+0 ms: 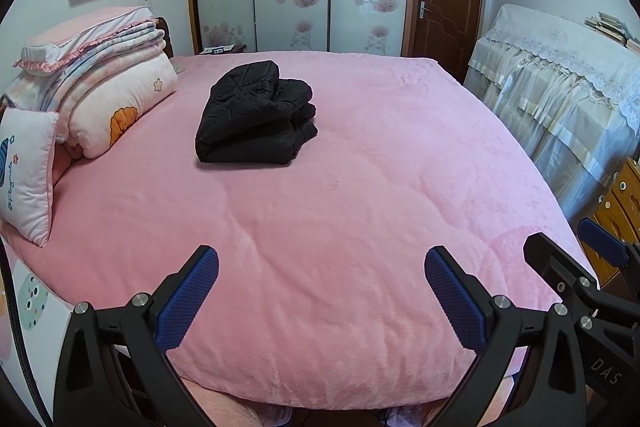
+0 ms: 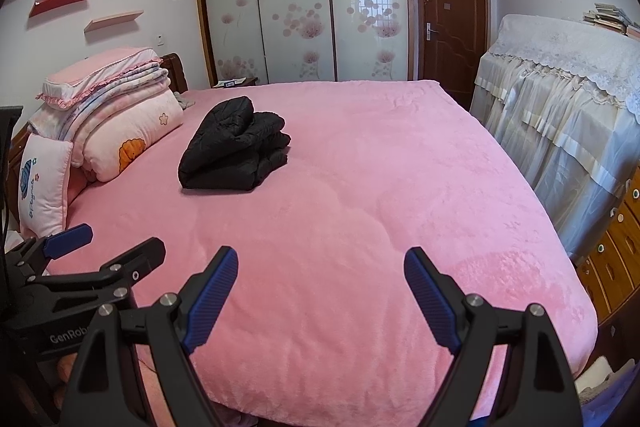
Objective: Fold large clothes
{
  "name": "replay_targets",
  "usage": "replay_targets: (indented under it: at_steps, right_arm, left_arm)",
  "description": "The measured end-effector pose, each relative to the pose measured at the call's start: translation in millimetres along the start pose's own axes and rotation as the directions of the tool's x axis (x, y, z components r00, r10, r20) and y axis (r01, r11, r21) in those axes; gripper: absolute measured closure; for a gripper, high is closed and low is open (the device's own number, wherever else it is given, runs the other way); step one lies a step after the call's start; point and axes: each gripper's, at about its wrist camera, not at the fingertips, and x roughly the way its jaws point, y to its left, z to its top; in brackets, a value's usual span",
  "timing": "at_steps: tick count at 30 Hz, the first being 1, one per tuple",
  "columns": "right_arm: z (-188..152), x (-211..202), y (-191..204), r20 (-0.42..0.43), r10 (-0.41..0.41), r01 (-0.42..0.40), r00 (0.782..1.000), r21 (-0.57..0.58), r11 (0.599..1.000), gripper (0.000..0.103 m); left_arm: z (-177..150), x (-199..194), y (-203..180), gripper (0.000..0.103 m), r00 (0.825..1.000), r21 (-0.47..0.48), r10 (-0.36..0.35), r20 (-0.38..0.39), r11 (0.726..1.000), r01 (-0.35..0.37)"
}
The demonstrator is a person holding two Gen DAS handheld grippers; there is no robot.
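Both the left gripper (image 1: 322, 267) and right gripper (image 2: 320, 267) gape wide, empty; the puffy jacket (image 1: 256, 115) may spring unfolded, unpressed.

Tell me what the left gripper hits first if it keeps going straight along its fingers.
Probably the pink blanket on the bed. The open left gripper tilts down at bare blanket, well short of the folded black jacket, which lies farther on. Depth is uncertain.

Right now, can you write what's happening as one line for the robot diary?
black jacket: folded, on pink bed | left gripper: open, empty | right gripper: open, empty | both: near bed edge, away from jacket
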Motion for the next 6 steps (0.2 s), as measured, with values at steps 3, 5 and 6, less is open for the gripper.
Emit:
replay_targets:
  at_steps: [3,5,6]
  right_arm:
    - [-0.2,0.1,-0.2,-0.001,0.002,-0.002,1.0,0.002,1.0,0.017]
    - [-0.4,-0.5,1.0,-0.002,0.002,-0.002,1.0,0.003,1.0,0.017]
    - [-0.5,-0.5,0.3,-0.001,0.001,-0.001,1.0,0.002,1.0,0.017]
  left_arm:
    - [0.4,0.1,1.4,0.001,1.0,0.003,-0.002,0.0,1.0,0.002]
    - [-0.2,0.1,1.1,0.001,1.0,0.002,0.0,0.001,1.0,0.0]
    - [0.1,0.0,1.0,0.001,1.0,0.001,0.0,0.0,1.0,0.0]
